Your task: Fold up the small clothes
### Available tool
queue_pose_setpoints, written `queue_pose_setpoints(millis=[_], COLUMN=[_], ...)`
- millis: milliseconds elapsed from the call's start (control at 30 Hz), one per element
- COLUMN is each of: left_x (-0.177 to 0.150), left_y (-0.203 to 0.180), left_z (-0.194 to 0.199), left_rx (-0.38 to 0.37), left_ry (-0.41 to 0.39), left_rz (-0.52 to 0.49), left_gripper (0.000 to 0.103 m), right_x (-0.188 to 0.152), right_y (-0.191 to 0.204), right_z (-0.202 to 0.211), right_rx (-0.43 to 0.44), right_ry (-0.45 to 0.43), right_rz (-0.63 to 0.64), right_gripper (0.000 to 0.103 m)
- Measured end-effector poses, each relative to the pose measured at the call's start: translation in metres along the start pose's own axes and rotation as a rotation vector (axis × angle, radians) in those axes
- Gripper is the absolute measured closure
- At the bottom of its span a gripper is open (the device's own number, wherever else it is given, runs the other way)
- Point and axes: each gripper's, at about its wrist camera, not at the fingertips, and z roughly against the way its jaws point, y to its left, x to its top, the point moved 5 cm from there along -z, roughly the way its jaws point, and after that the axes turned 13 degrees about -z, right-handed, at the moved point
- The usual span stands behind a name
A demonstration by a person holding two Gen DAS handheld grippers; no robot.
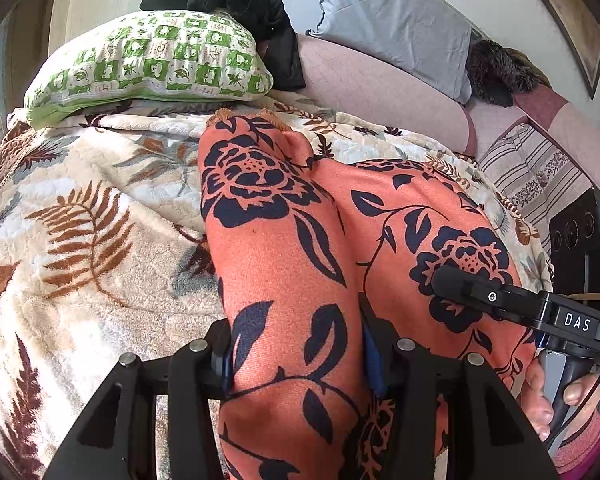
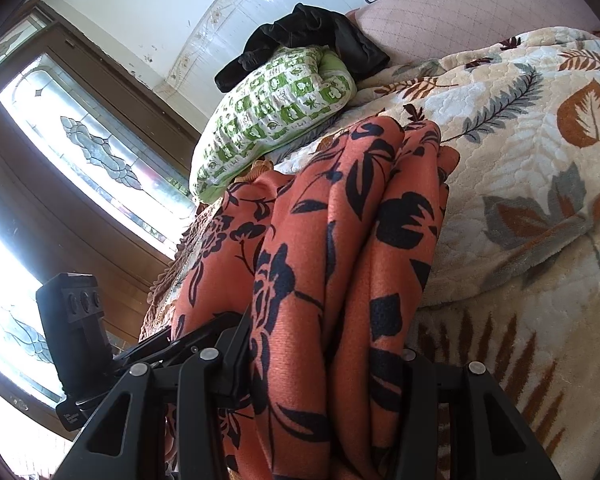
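Note:
An orange garment with a dark blue flower print [image 1: 276, 248] lies bunched over a cream leaf-patterned blanket [image 1: 80, 216]. My left gripper [image 1: 300, 364] is shut on a thick fold of it, cloth filling the gap between the fingers. My right gripper [image 2: 324, 364] is shut on another fold of the same garment [image 2: 340, 240]. The right gripper also shows in the left wrist view [image 1: 460, 286], its finger lying across the cloth at the right. The left gripper shows in the right wrist view [image 2: 204, 340], low at the left.
A green-and-white checked pillow [image 1: 156, 60] lies at the far side with black clothes [image 1: 240, 4] on top. A pink mattress [image 1: 380, 84] and a grey pillow [image 1: 400, 12] are behind. A window [image 2: 92, 152] is on the left.

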Motion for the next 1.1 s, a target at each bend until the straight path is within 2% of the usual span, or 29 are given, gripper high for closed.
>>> queue_pose_setpoints(millis=[333,700,800,867,967,1033,1100], left_x=[-0.001,-0.009,-0.013,-0.014,-0.014,-0.014,-0.014], left_y=[-0.004,0.000,0.002,0.003,0.002,0.000,-0.003], left_z=[0.004,-0.009,-0.012,-0.013,-0.013,-0.012,-0.010], left_rx=[0.007,0.027,0.045,0.057,0.098,0.145,0.176], left_ry=[0.016,0.073,0.092,0.102,0.108,0.113,0.112], left_rz=[-0.005,0.005,0.004,0.006,-0.014,-0.038,-0.067], left_gripper=[0.052,0.050,0.044,0.036,0.028,0.022,0.021], right_x=[-0.006,-0.013,-0.013,-0.013,-0.014,-0.014,-0.015], right_y=[-0.004,-0.022,-0.030,-0.037,-0.046,-0.051,-0.056], right_z=[-0.001,-0.013,-0.016,-0.020,-0.022,-0.022,-0.021], right_rx=[-0.012,-0.048,-0.062,-0.076,-0.088,-0.098,-0.105], right_ry=[-0.001,0.010,0.024,0.038,0.046,0.048,0.051], right_rz=[-0.002,-0.016,-0.028,-0.039,-0.064,-0.073,-0.087], right_gripper=[0.055,0.055,0.055,0.055,0.047,0.037,0.033])
